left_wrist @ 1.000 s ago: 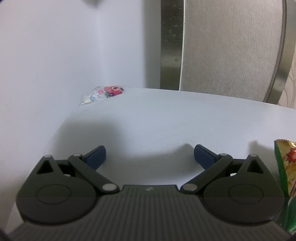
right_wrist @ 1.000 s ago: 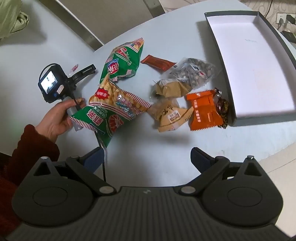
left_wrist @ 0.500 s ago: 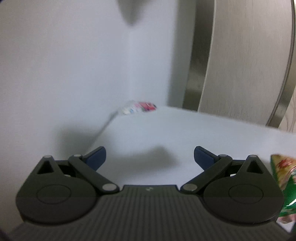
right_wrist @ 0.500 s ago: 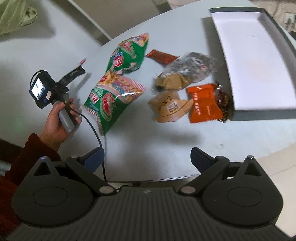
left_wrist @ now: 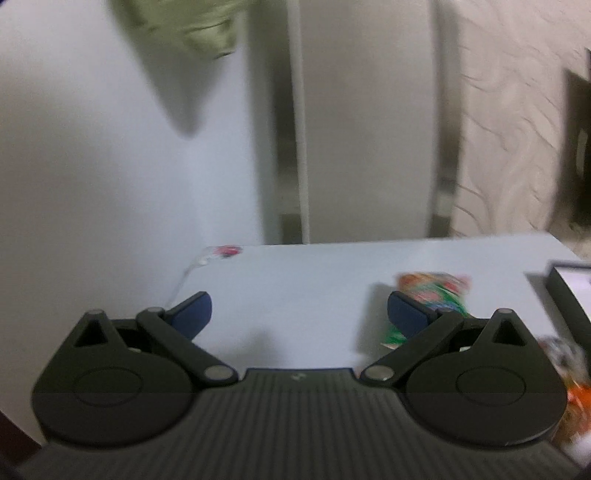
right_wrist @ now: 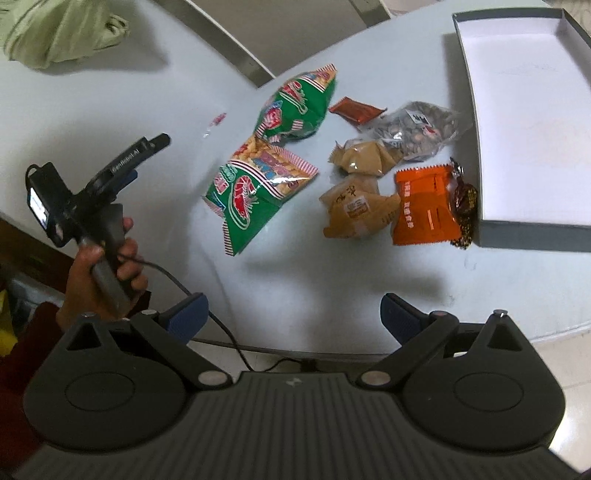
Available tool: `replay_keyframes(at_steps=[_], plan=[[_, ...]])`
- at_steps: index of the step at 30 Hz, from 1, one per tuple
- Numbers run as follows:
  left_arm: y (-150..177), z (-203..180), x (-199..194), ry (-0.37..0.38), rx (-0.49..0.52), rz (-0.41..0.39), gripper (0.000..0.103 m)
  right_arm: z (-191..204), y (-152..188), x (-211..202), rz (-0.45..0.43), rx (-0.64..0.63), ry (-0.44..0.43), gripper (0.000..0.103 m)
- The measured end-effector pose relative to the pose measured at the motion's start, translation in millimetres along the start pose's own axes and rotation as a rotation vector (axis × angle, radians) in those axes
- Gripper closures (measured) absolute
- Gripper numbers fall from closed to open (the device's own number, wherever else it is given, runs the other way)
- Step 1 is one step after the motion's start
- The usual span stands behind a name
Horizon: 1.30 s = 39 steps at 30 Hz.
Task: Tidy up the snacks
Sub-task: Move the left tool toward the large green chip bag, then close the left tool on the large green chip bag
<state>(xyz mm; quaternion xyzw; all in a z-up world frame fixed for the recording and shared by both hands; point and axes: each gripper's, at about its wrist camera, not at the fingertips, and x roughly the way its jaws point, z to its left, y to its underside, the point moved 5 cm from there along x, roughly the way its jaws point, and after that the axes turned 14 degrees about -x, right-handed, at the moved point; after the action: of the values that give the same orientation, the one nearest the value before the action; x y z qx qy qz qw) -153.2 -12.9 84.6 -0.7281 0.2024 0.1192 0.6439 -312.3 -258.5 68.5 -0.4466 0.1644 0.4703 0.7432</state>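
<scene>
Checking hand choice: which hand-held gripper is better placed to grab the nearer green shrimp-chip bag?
Left, probably: the left hand-held gripper, open, sits just beside the green shrimp-chip bag; the right hand-held gripper hovers off the table edge.

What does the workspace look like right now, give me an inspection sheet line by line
Surface: pale round table, snacks spread across it.
Job's things: two green chip bags, red sachet, bag of nuts, two tan packets, orange packet, dark candy against the empty box.
Clutter: small wrapper at the far edge.
Grippers: left tool open, empty, held by a hand; right tool open, empty, above the near edge.
Cables: black cable trailing off the left tool.
Surroundings: green cloth bundle, chair back, patterned wall.
</scene>
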Motion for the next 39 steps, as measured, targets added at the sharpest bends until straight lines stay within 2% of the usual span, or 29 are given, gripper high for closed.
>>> replay_keyframes(at_steps=[7, 11, 15, 19, 22, 25, 30, 34, 39], plan=[[34, -34, -10, 0.109, 0.086, 0.037, 0.0, 12, 12, -15, -0.033, -0.042, 0.001, 0.002], [49, -46, -4, 0.192, 0.127, 0.055, 0.0, 20, 22, -36, -0.07, -0.058, 0.072, 0.002], [62, -55, 1, 0.234, 0.223, 0.057, 0.0, 30, 32, -53, -0.129, -0.005, 0.159, 0.002], [70, -57, 2, 0.29, 0.242, 0.076, 0.0, 50, 41, -54, -0.131, -0.02, 0.208, 0.002], [75, -57, 4, 0.312, 0.264, 0.088, 0.0, 62, 43, -58, -0.16, -0.016, 0.226, 0.002], [73, -52, 4, 0.326, 0.245, 0.099, 0.0, 73, 43, -57, -0.173, -0.024, 0.244, 0.002], [69, -46, 9, 0.316, 0.23, 0.116, 0.0, 79, 39, -51, -0.188, -0.019, 0.267, 0.002], [69, -47, 9, 0.327, 0.256, 0.118, 0.0, 83, 19, -42, -0.197, -0.11, 0.324, 0.002], [65, -48, 2, 0.346, 0.272, 0.109, 0.0, 92, -31, -11, -0.18, -0.342, 0.443, 0.002]])
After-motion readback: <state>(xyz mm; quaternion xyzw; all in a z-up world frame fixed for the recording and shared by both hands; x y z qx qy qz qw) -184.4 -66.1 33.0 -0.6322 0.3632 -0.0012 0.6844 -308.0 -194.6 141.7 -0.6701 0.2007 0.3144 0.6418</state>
